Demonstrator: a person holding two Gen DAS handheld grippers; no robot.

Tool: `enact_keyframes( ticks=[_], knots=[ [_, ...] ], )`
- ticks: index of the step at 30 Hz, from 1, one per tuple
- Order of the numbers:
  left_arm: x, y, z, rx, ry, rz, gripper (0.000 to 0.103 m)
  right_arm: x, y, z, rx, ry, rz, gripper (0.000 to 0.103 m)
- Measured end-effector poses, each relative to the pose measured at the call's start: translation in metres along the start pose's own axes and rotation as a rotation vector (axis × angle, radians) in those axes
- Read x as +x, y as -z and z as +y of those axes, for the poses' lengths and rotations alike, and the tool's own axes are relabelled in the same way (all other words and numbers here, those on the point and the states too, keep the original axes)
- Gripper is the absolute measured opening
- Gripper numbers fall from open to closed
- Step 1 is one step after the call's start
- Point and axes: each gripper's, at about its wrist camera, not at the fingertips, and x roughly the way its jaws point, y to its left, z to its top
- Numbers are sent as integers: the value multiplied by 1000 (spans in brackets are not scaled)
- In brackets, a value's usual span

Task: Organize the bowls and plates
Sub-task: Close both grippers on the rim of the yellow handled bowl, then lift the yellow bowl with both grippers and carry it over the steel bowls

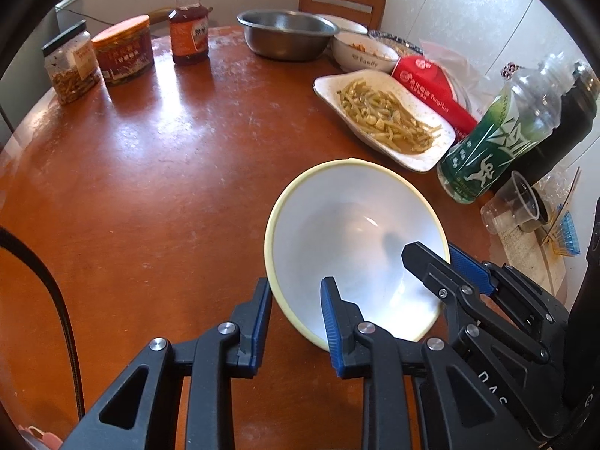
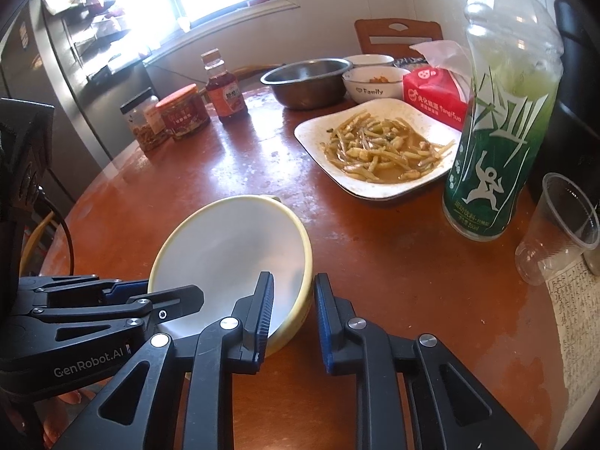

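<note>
From your left wrist view: one yellow-rimmed bowl tilted above the tabletop, one square plate of beans, one steel basin, one "Family" bowl. Your left claw straddles the bowl's near rim, jaws parted (not visibly pressing). Your right claw reaches in from the right.

From your right wrist view: the same bowl. Your right claw straddles its wall, jaws likewise apart; your left claw comes from the left.

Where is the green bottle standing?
The green bottle stands upright on the table's right side, beside the plate of beans, with the red tissue pack behind and a clear plastic cup to its right.
</note>
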Motion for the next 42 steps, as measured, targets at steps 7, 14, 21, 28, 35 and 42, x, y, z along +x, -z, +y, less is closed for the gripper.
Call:
enact_keyframes(
  ticks=[7, 14, 21, 28, 35, 42],
  knots=[
    [-37, 8, 6, -4, -11, -74, 27, -26, -5, 18, -32, -24, -54, 23],
    [-80, 22, 18, -17, -24, -157, 27, -51, -5, 47, -72, -49, -97, 23],
    [-114, 42, 30, -34, -33, -219, 27, -71, 3, 74, -113, -63, -127, 23],
    [-142, 65, 41, -45, -33, -267, 27, -91, 13, 100, -153, -74, -156, 23],
    [-158, 87, 46, -48, -27, -296, 27, -109, 28, 116, -180, -71, -174, 23],
    [-166, 106, 42, -39, -13, -317, 27, -123, 42, 120, -192, -58, -184, 23]
  ],
)
